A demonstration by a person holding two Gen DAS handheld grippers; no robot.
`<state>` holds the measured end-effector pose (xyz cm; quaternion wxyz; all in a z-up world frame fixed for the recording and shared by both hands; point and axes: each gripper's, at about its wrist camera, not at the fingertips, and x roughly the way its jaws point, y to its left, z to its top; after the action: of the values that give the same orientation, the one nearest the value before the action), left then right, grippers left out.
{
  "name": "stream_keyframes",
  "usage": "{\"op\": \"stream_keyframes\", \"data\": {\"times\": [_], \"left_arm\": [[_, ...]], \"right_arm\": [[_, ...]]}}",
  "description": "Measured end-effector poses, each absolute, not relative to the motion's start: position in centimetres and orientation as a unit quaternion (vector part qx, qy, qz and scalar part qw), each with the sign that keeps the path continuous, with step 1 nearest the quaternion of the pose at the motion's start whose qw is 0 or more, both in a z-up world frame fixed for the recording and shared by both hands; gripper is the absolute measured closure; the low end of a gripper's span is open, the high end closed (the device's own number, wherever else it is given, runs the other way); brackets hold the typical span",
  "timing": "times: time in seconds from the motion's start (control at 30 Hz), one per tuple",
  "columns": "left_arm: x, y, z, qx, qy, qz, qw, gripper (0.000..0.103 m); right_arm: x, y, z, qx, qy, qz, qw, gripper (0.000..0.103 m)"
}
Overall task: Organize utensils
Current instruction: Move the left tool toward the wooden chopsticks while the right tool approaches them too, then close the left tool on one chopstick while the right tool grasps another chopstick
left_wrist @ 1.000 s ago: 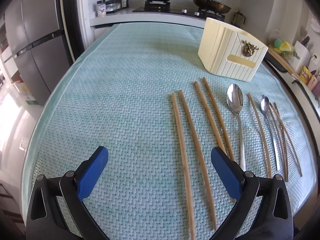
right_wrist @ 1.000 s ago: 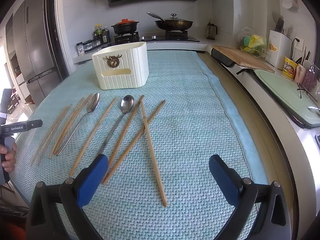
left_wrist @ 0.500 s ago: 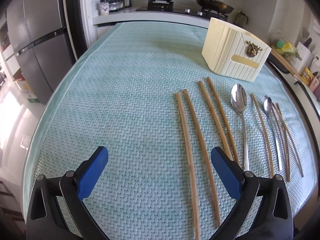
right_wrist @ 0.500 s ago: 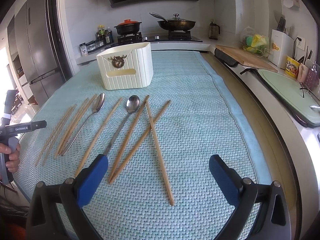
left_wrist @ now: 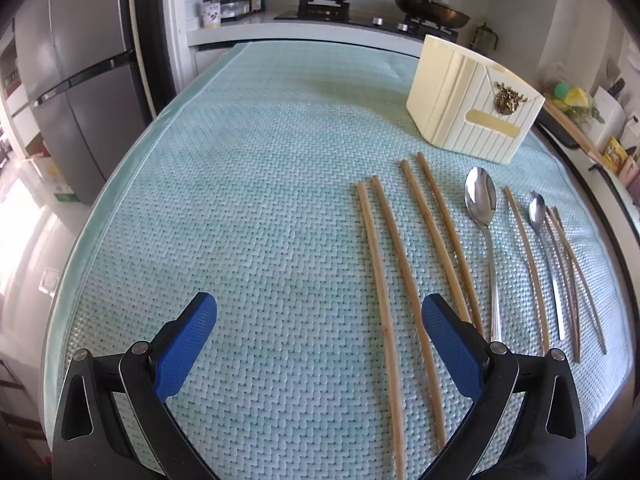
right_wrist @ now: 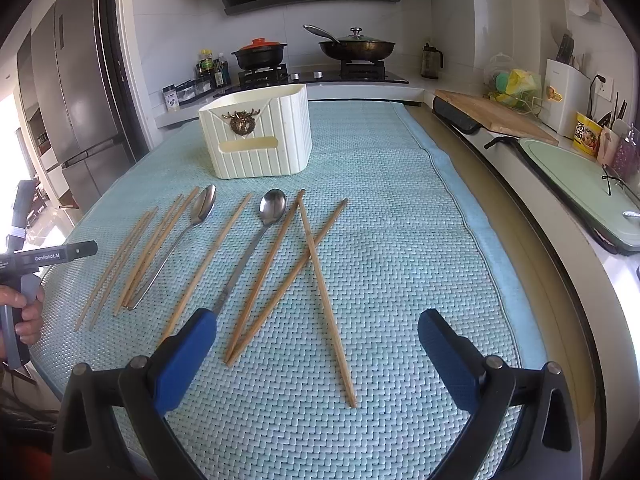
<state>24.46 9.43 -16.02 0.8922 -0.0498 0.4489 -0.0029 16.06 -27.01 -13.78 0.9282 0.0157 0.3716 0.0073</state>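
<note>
Several wooden chopsticks (left_wrist: 378, 272) and two metal spoons lie in a row on a teal woven mat (left_wrist: 248, 184). The large spoon (left_wrist: 482, 216) and the small spoon (left_wrist: 538, 216) lie among them. A cream utensil holder (left_wrist: 472, 108) stands behind the row. In the right wrist view the holder (right_wrist: 256, 136) stands at the back, the spoons (right_wrist: 270, 216) lie in front, and three chopsticks (right_wrist: 324, 292) cross. My left gripper (left_wrist: 320, 320) is open and empty, just left of the leftmost chopsticks. My right gripper (right_wrist: 316, 332) is open and empty above the crossed chopsticks.
A fridge (left_wrist: 80, 92) stands to the left. A stove with a black pot (right_wrist: 260, 54) and a pan (right_wrist: 356, 48) is behind the table. A counter with a cutting board (right_wrist: 492, 116) runs along the right. The left hand-held gripper (right_wrist: 44, 258) shows at the mat's left edge.
Both grippers have moved forward a little toward the utensils. Both stay open and empty. The utensils have not moved.
</note>
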Motion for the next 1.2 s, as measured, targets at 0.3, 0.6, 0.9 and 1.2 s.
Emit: {"op": "stream_keyframes", "data": {"times": [0.3,0.6,0.9,1.2], "left_arm": [[25.8,9.1,-16.2,-0.049,0.449,-0.009,0.892,0.001],[29.7,7.6,-19.2,0.014,0.477,0.015,0.879,0.012],[32.7,8.0,-18.9,0.011,0.491,-0.017,0.871,0.028],[35.0,8.4,-18.6,0.027,0.511,-0.051,0.858,0.04]], "right_arm": [[15.9,-27.4,-13.9,0.025,0.37,0.008,0.929,0.0],[17.1,-26.6,-13.0,0.002,0.36,0.022,0.933,0.0],[28.4,-24.5,-13.8,-0.081,0.405,0.102,0.905,0.025],[36.6,-24.4,-19.3,-0.093,0.51,0.155,0.841,0.057]]}}
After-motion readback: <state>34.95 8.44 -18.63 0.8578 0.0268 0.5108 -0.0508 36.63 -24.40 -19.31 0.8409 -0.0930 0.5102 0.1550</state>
